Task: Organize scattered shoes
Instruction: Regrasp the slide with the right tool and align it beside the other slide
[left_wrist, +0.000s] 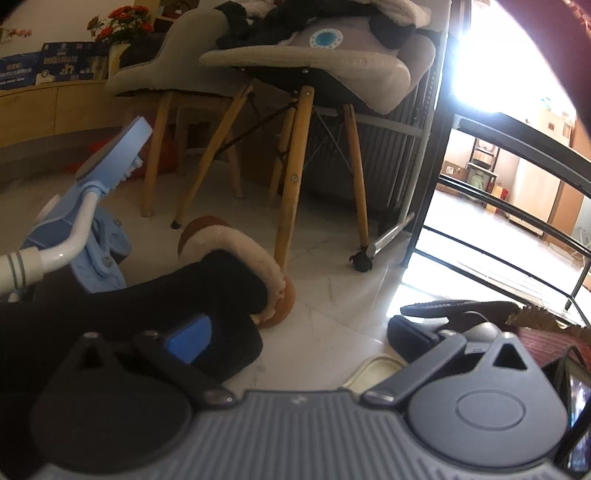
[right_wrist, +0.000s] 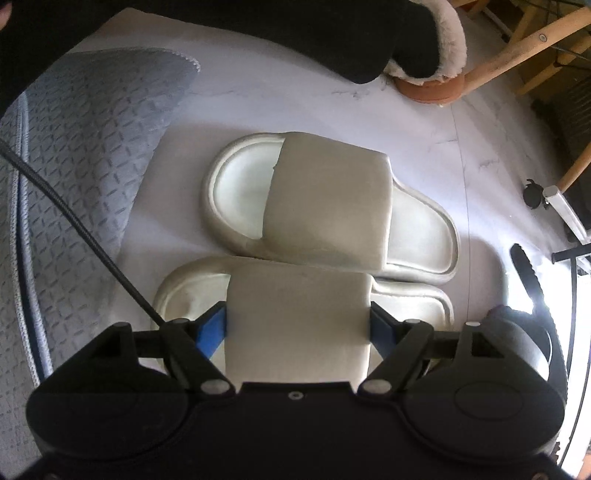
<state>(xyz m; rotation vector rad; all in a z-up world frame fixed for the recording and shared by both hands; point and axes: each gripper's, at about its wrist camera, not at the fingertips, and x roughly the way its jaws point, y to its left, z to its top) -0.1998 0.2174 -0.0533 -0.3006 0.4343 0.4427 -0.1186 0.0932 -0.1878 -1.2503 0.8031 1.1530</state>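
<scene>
Right hand-held gripper (right_wrist: 297, 325) clamps the near cream slide slipper (right_wrist: 295, 317) by its broad strap; its twin (right_wrist: 328, 199) lies touching, just ahead. Left hand-held gripper (left_wrist: 295, 339) spread wide, holding nothing.

Left gripper (left_wrist: 295, 343) seen with jaws spread wide over pale floor (left_wrist: 325, 295). Fur-lined brown boot (left_wrist: 236, 258) worn on black-clad leg (left_wrist: 155, 306) beside wooden-legged chair (left_wrist: 295, 155). Dark sandal (left_wrist: 443, 314) glimpsed at right.
</scene>
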